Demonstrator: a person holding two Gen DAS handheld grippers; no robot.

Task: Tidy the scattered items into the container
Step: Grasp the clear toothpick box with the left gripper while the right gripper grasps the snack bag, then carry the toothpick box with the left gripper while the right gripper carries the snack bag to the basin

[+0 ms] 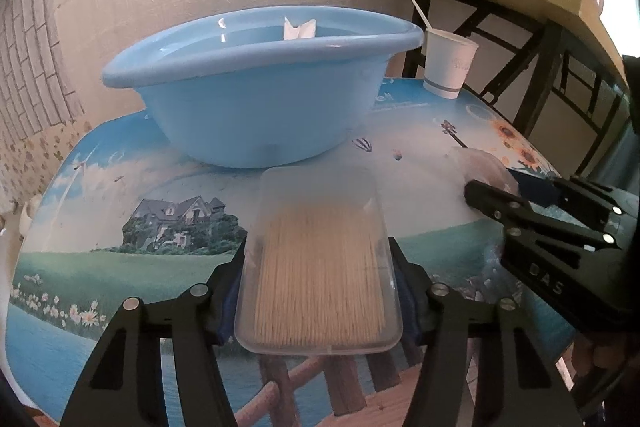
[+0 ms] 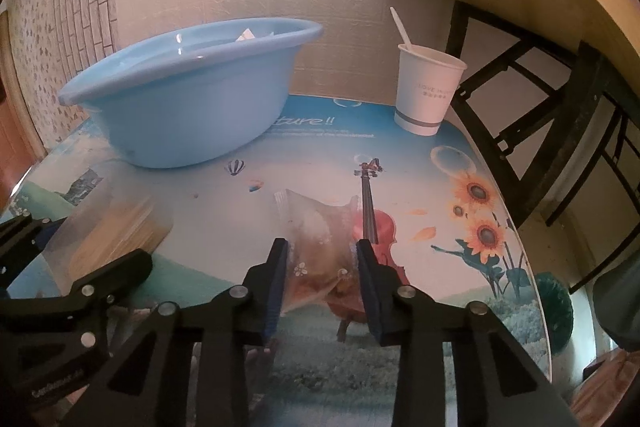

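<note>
The left gripper is clamped on a clear box of pale sticks, and the right gripper pinches a clear bag, both low over the near table. Neither is in the blue basin at far left, which already holds 1 white item, so 2 remain. A paper cup stands far right.

Soft, even daylight — fisheye-bent edges, perhaps slight foreground blur.

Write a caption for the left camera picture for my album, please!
Left tool clamps a clear box of toothpicks before the blue basin on the picture table.
</note>
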